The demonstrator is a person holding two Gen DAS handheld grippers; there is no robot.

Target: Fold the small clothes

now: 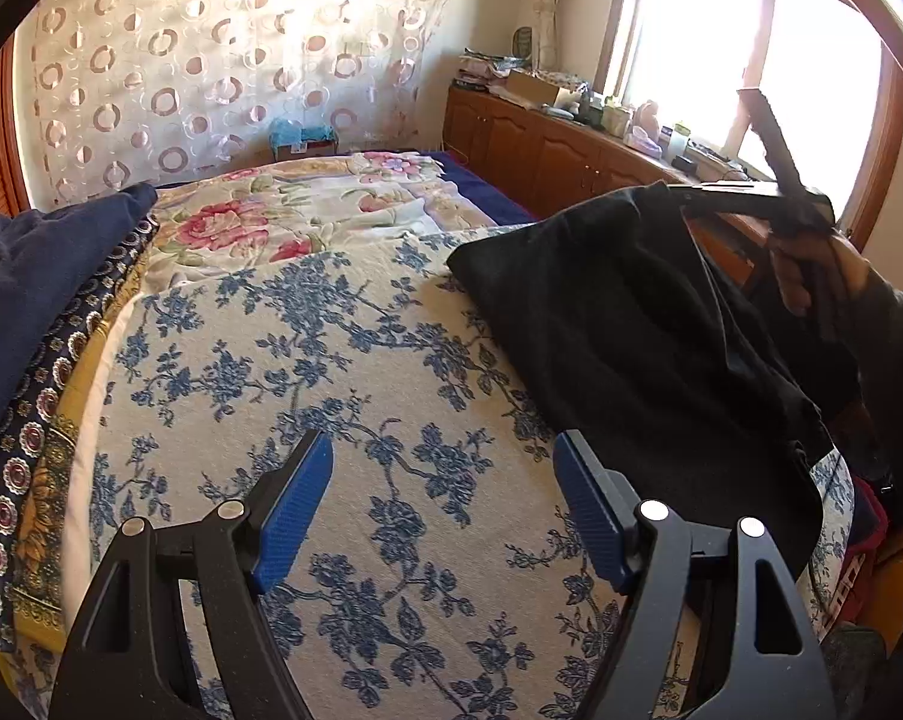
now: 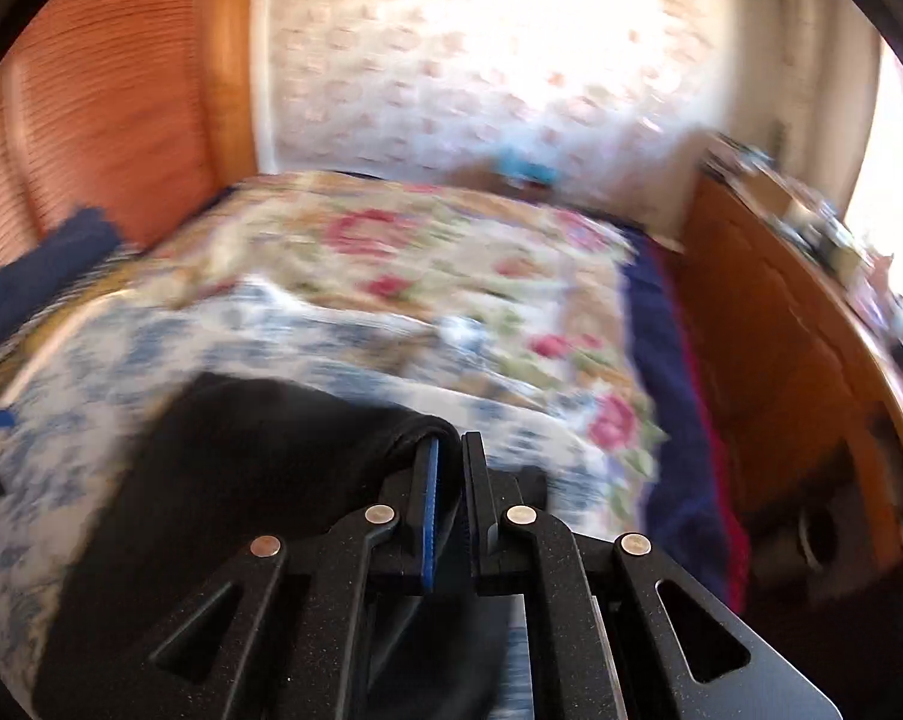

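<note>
Left gripper (image 1: 443, 510): blue pads (image 1: 292, 510) spread wide, holding nothing, hovering just above the blue-flowered cover (image 1: 331, 360) at the near end of the bed.

Right gripper (image 2: 448, 450): jaws pressed nearly together, pinching an edge of the black garment (image 2: 241, 480). In the left view, the gripper (image 1: 769, 192) is raised at the far right, gripped by the person's hand (image 1: 811, 267), with the garment (image 1: 631, 330) hanging down onto the right side of the cover.

Navy cloth (image 1: 31, 276): heaped at far left. Right view heavily blurred.
</note>
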